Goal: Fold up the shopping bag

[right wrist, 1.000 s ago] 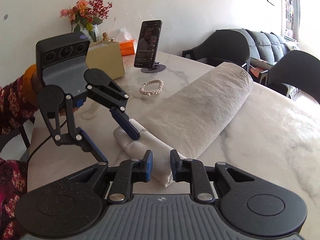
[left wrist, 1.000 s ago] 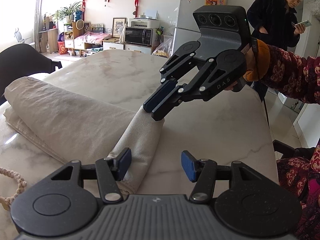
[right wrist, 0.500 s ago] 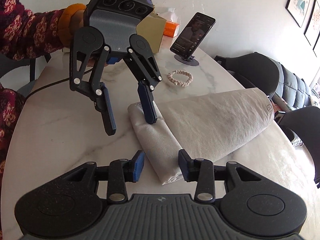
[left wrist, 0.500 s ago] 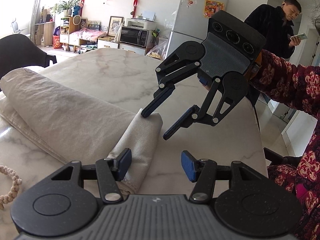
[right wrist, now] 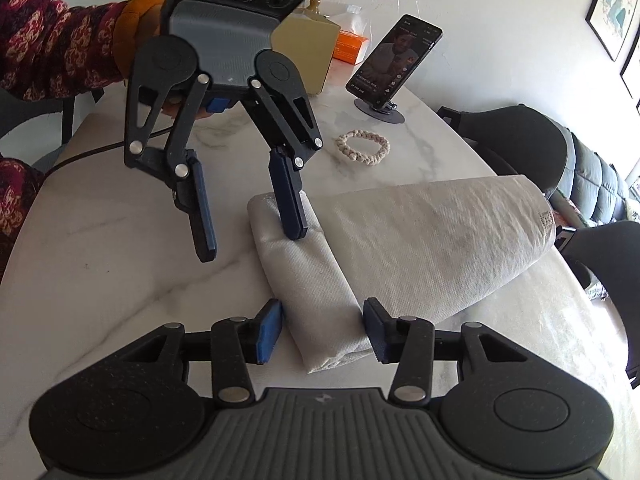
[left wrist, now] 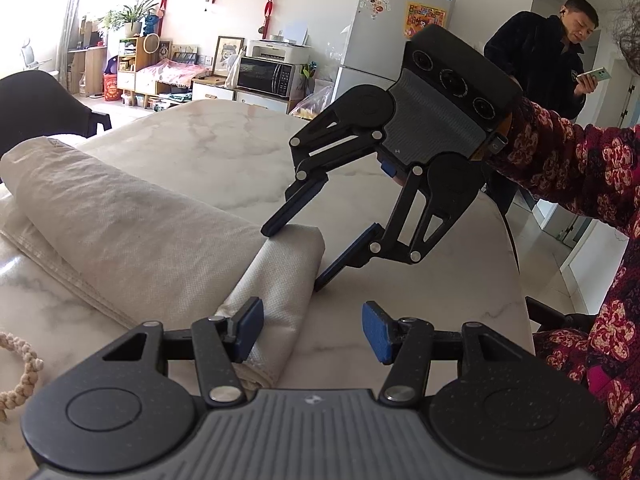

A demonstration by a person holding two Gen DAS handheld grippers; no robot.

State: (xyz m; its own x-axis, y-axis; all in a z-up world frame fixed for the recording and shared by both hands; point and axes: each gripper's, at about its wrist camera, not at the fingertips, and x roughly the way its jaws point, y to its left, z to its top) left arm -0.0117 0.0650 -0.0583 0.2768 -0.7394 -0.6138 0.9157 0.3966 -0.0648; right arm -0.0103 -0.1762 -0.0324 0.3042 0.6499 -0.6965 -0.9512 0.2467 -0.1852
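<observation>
Right gripper (right wrist: pixel 320 334): jaws opening, standing half wide; the near end of the folded strip of the shopping bag (right wrist: pixel 312 280) lies between the pads, apparently unpinched.
Left gripper (left wrist: pixel 312 332): half wide and empty; its left pad sits on top of the strip's other end, the right pad over bare desk (left wrist: pixel 420 280).
Bag position: the narrow folded strip runs from one gripper to the other; the rolled bulk lies beside it, away from the sleeves.
Step in hand: by my reading, letting go after a fold, near the end of the folding.
Next move: probably re-grasp both strip ends together and turn them over the bulk, keeping the layers from slipping.
Hand pose: both grippers tilt down towards the desk, facing each other; a patterned sleeve (right wrist: pixel 60 40) shows behind each.
Further out: a bead bracelet (right wrist: pixel 362 148) beyond the left gripper.
</observation>
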